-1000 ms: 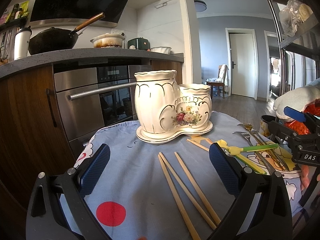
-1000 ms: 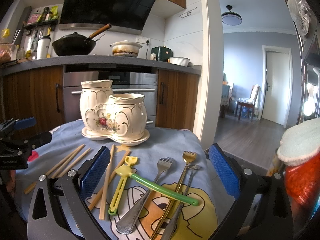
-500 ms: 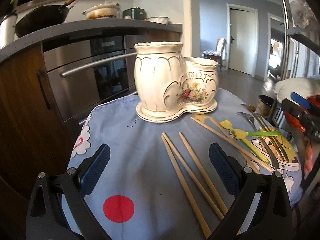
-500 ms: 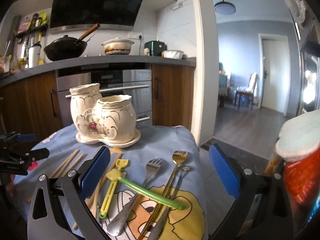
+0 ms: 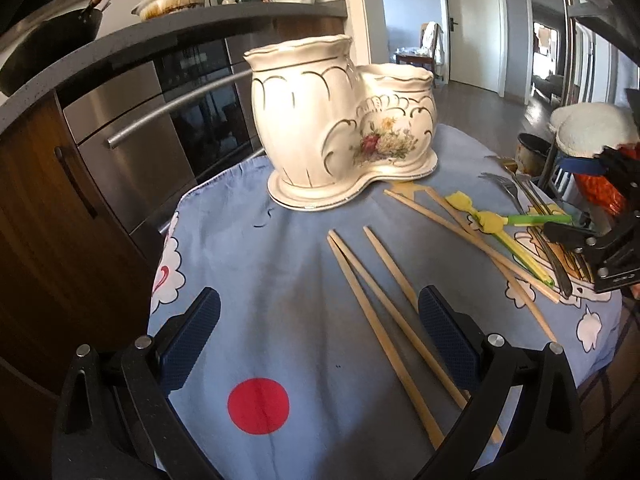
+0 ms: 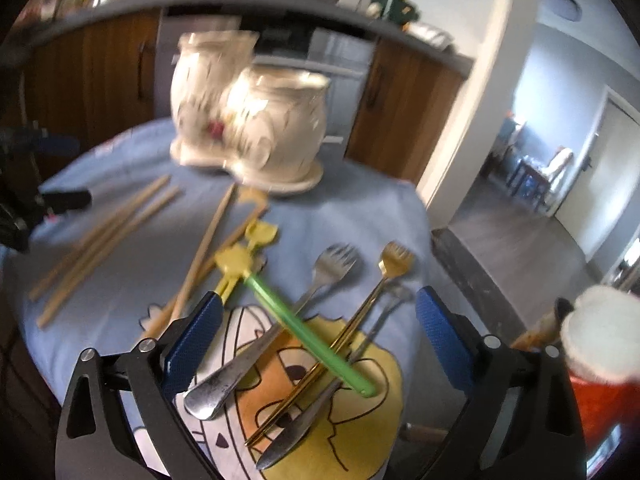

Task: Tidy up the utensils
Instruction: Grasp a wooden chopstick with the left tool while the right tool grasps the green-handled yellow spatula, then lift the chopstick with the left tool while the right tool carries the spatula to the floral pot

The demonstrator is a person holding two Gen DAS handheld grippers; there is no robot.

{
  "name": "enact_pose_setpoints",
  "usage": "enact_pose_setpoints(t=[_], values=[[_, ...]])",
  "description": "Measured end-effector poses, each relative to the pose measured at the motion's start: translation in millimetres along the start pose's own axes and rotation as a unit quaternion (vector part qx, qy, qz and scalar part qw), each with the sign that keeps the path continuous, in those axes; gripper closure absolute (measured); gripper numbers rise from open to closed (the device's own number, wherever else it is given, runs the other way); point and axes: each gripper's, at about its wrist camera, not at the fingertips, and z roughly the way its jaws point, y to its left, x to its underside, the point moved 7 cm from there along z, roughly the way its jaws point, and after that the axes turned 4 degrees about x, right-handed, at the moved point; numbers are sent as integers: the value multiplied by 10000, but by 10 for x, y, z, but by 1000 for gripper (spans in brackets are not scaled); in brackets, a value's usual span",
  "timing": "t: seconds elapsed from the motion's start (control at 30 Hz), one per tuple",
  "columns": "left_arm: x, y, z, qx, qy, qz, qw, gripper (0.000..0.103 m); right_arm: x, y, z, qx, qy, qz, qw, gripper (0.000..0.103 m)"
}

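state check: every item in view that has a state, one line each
left gripper: open, nothing between the pads
right gripper: open, jaws just closing a little, holding nothing
ceramic holder: upright on the cloth, no utensil showing above either rim
wooden chopsticks: lying loose on the cloth
green-handled utensil: lying across the forks
silver fork: flat on the cloth
gold fork: flat on the cloth

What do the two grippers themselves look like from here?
Both match: the left gripper and right gripper have matte black angular frames with silver screws, and each finger carries a blue pad with fine dimpled texture. No cables or sleeves show.
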Motion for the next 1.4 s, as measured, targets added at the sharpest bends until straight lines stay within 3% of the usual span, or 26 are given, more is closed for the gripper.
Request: enact_pose_setpoints(t=[0.13,0.2,0.33,0.43,0.53,0.7,0.87,0.93,1.2,1.4], values=[[27,-47,22,24,174,128,9998,5,-1,100,89,-46,277,-365,9989,48],[44,-55,23,77,253,114,9996,6,-19,125,100,-190,340,-464,9982,51],[90,-78,34,267,453,102,9986,25,-20,237,121,-508,532,-726,9946,61],[135,-105,58,413,607,74,9973,44,-29,265,156,-489,610,-869,9931,69],[181,-153,91,550,746,37,9957,60,-44,299,199,-515,624,-962,9921,72],[242,-243,193,761,999,-64,9921,69,-54,307,264,-490,655,-967,9919,73],[197,-253,301,771,1096,-112,9909,78,-75,301,308,-615,665,-830,9924,82],[166,-209,325,761,1132,-135,9906,91,-82,301,311,-685,654,-785,9924,89],[107,-134,390,699,1218,221,9898,97,-156,239,180,-762,434,-561,9946,93],[45,-30,236,608,976,203,9932,97,-253,96,-47,-801,-27,-149,9967,93]])
